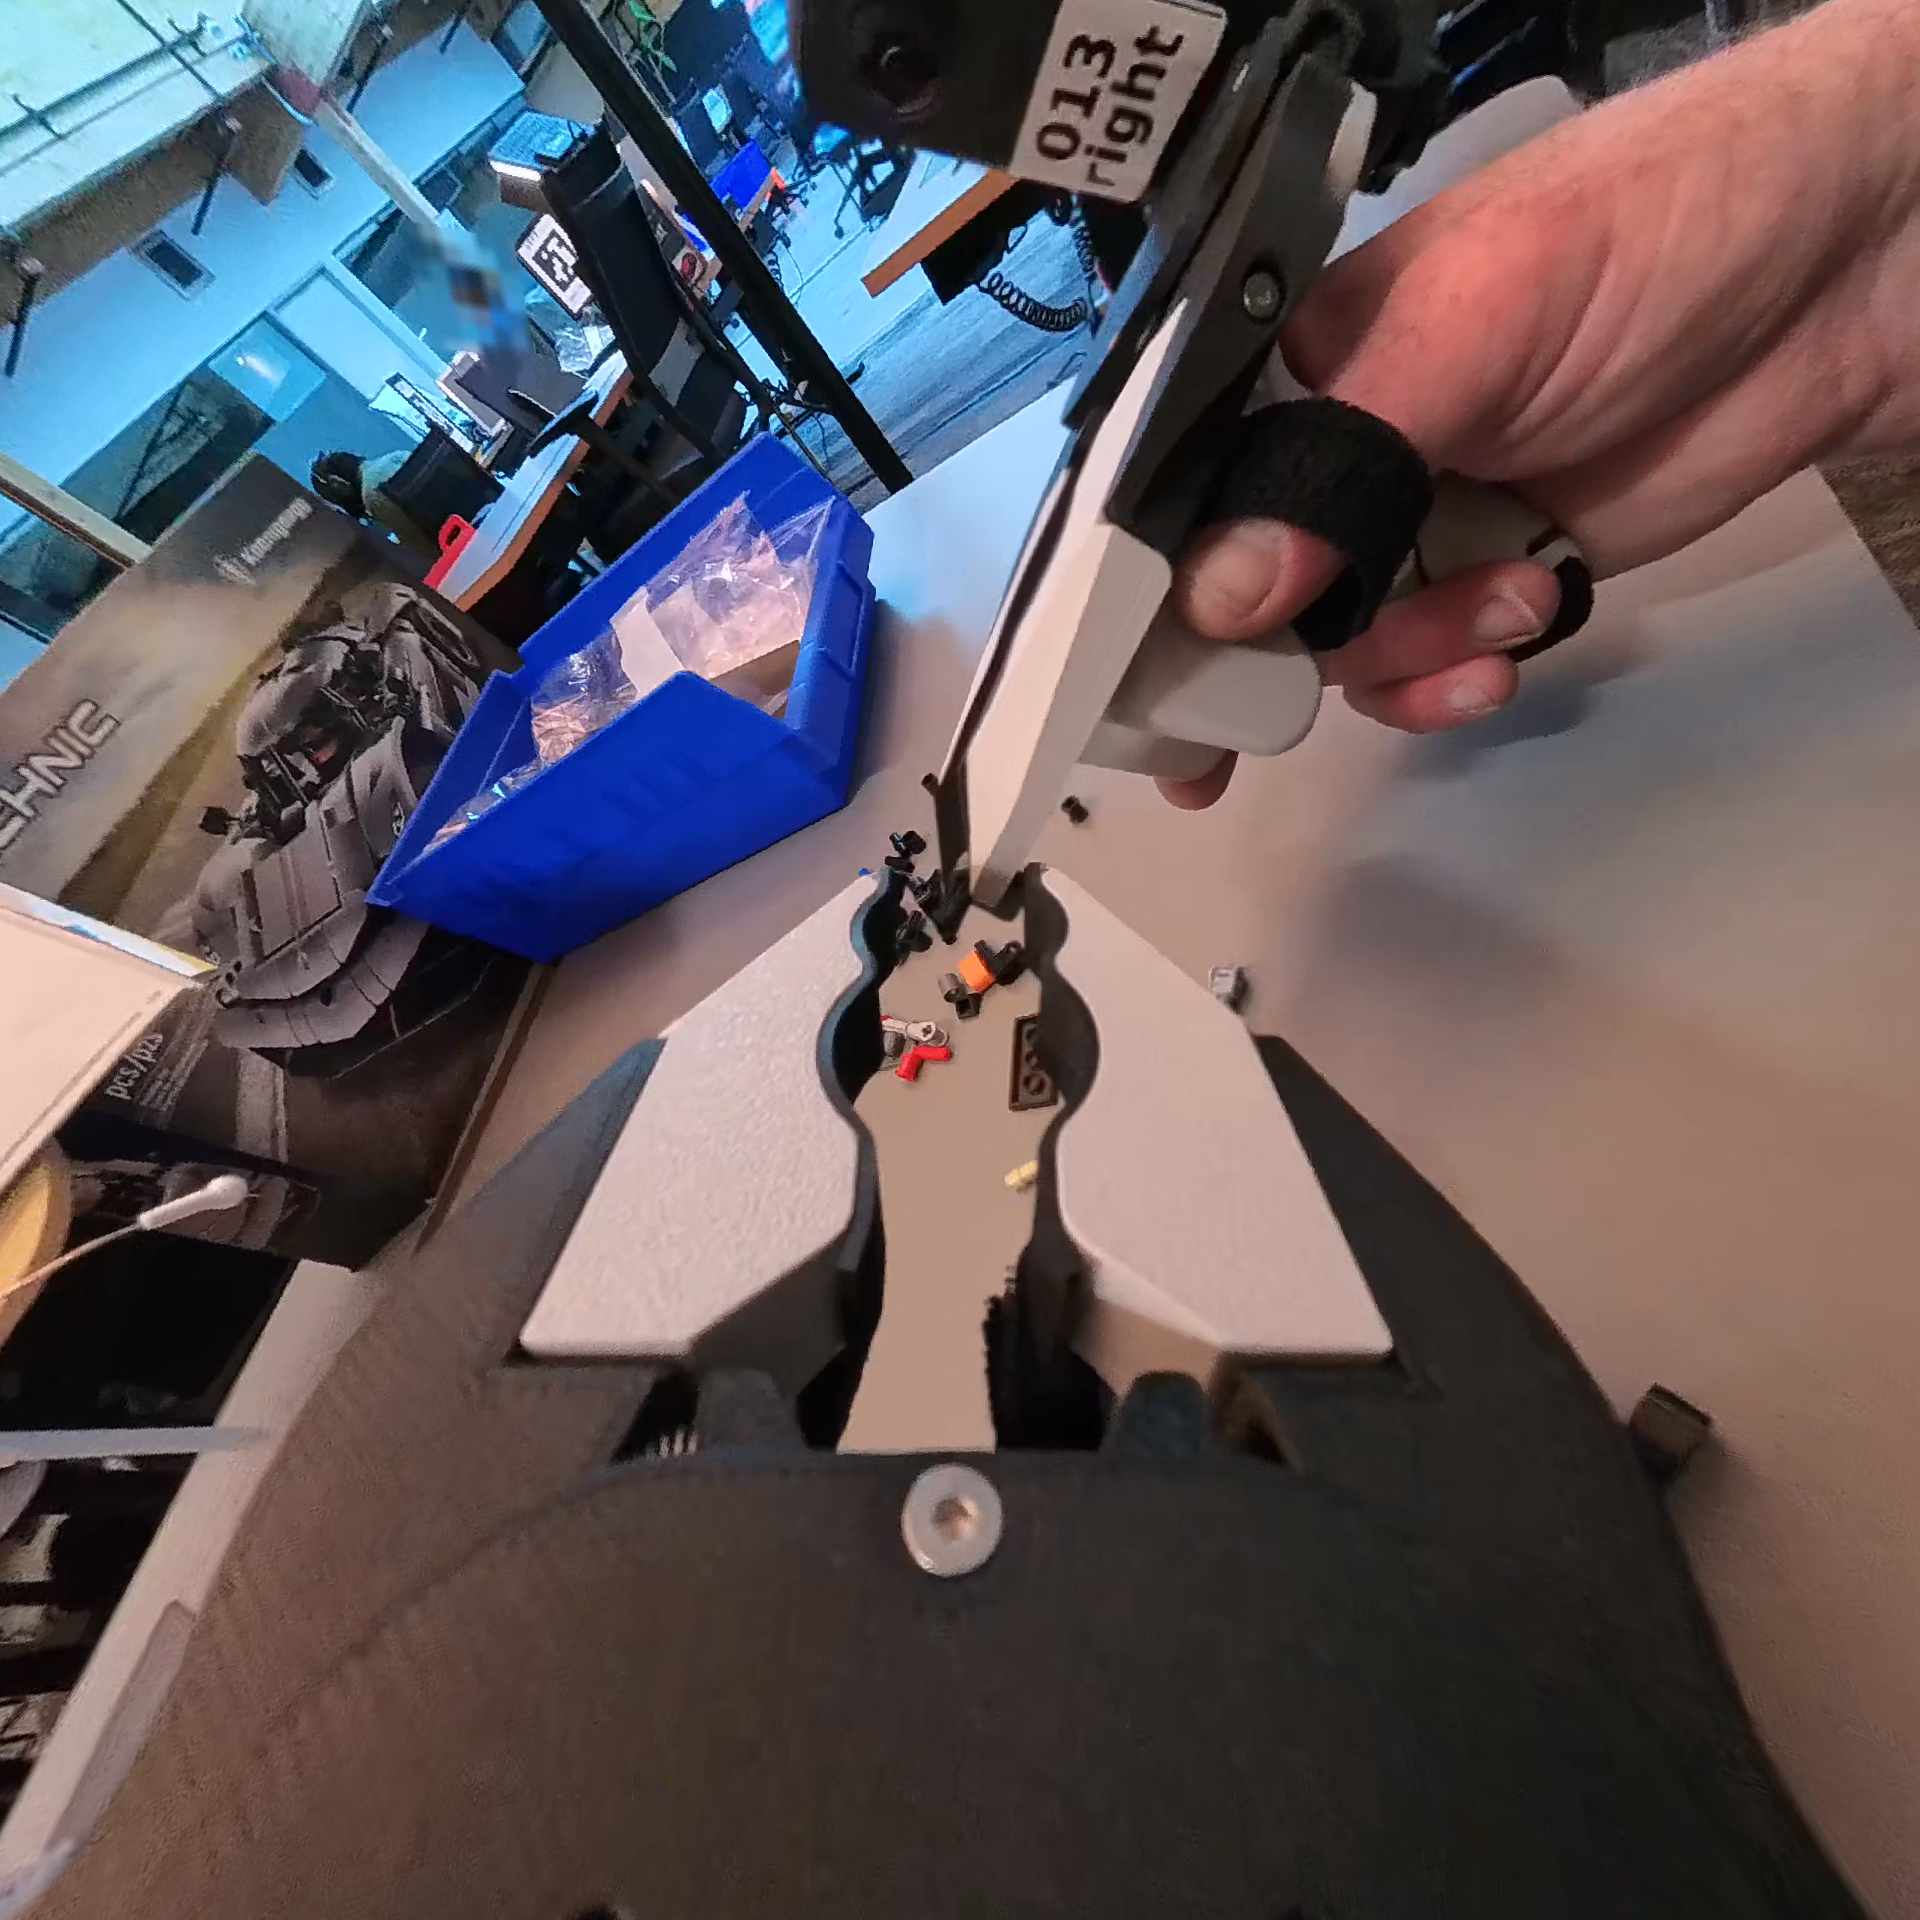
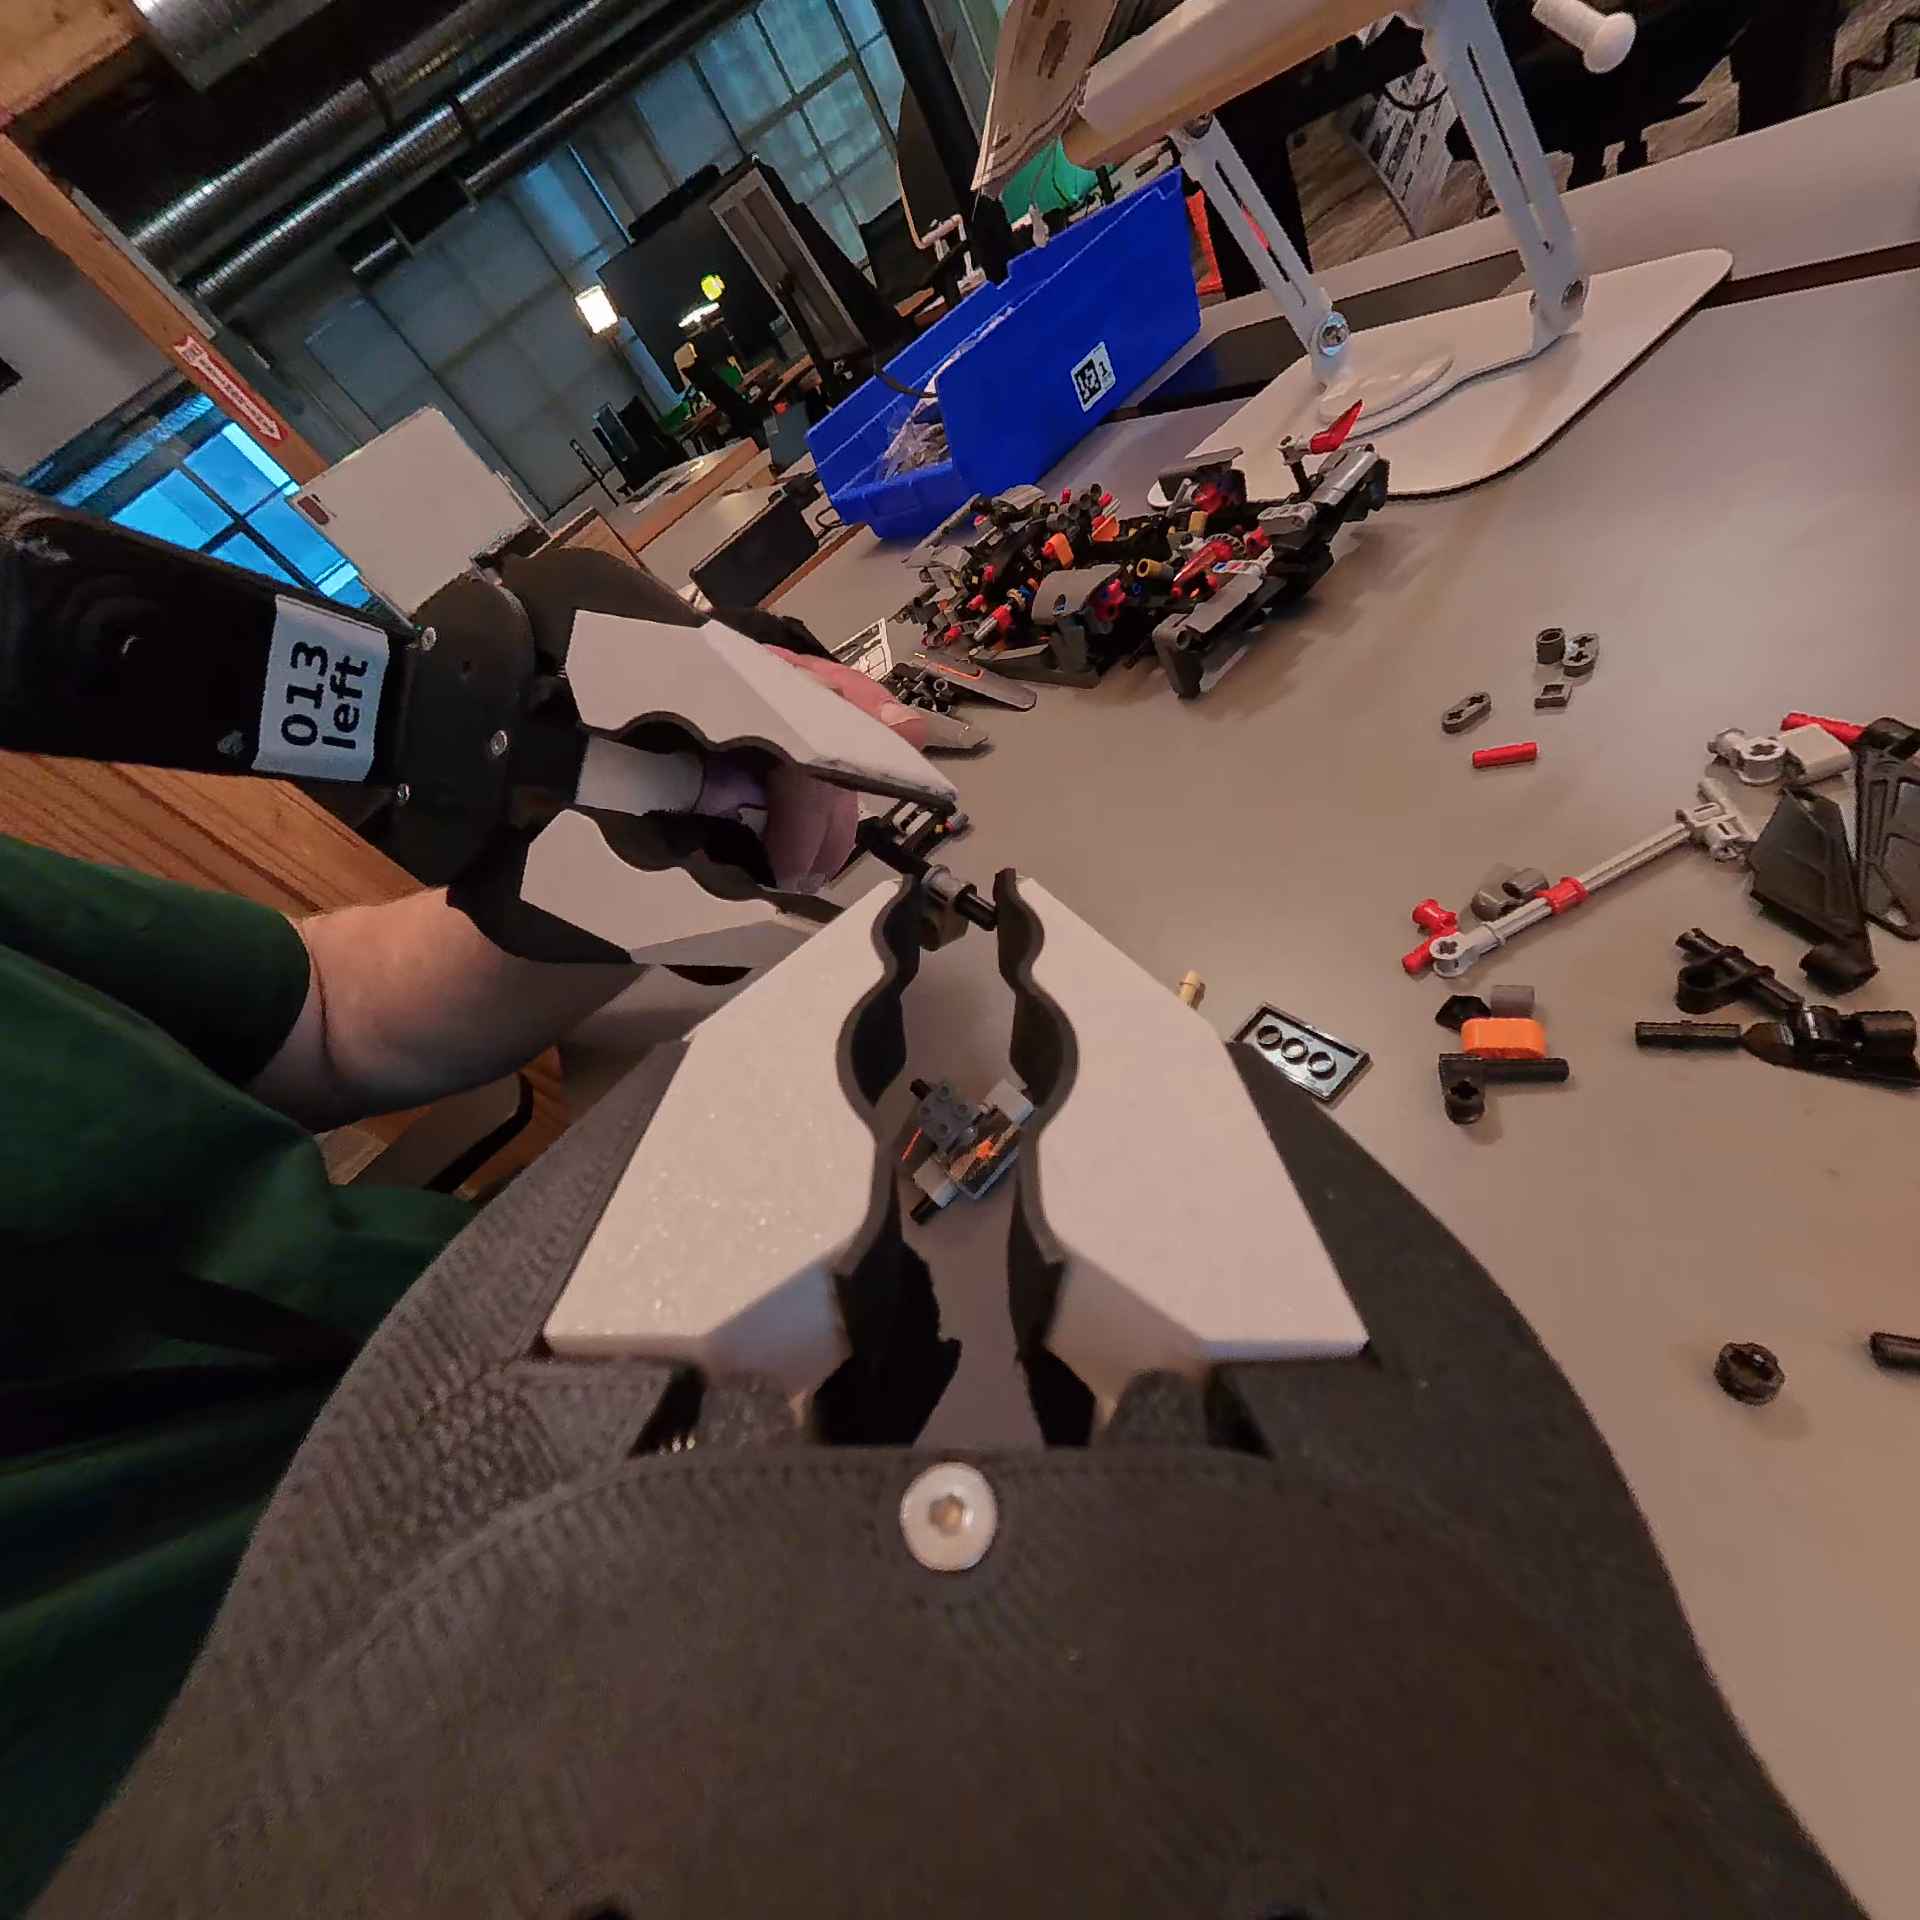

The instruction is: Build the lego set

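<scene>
My left gripper [image 1: 961,883] is nearly closed on a small black lego part [image 2: 906,828] at its tips, above the grey table [image 1: 1558,1039]. My right gripper [image 2: 956,896] comes down to meet it tip to tip and pinches a dark grey connector with a black pin [image 2: 951,899]. It also shows in the left wrist view [image 1: 961,899], steep and held by a hand. The two parts touch between the tips. A small grey sub-assembly [image 2: 961,1143] lies on the table under the right fingers. The part-built car chassis [image 2: 1143,571] sits farther back.
Loose parts lie around: a black plate [image 2: 1299,1055], an orange piece [image 2: 1501,1034], a tan pin [image 2: 1192,985], a grey axle with red bushes [image 2: 1558,904], black panels [image 2: 1829,862]. A blue bin [image 1: 644,748], the set's box [image 1: 260,831] and a white stand [image 2: 1507,343] line the far side. My left and right fingertips are right by each other. From either gripper's tips it is about 12 cm to the orange piece [image 2: 1501,1034]. It is also in sight in the left wrist view [image 1: 970,968].
</scene>
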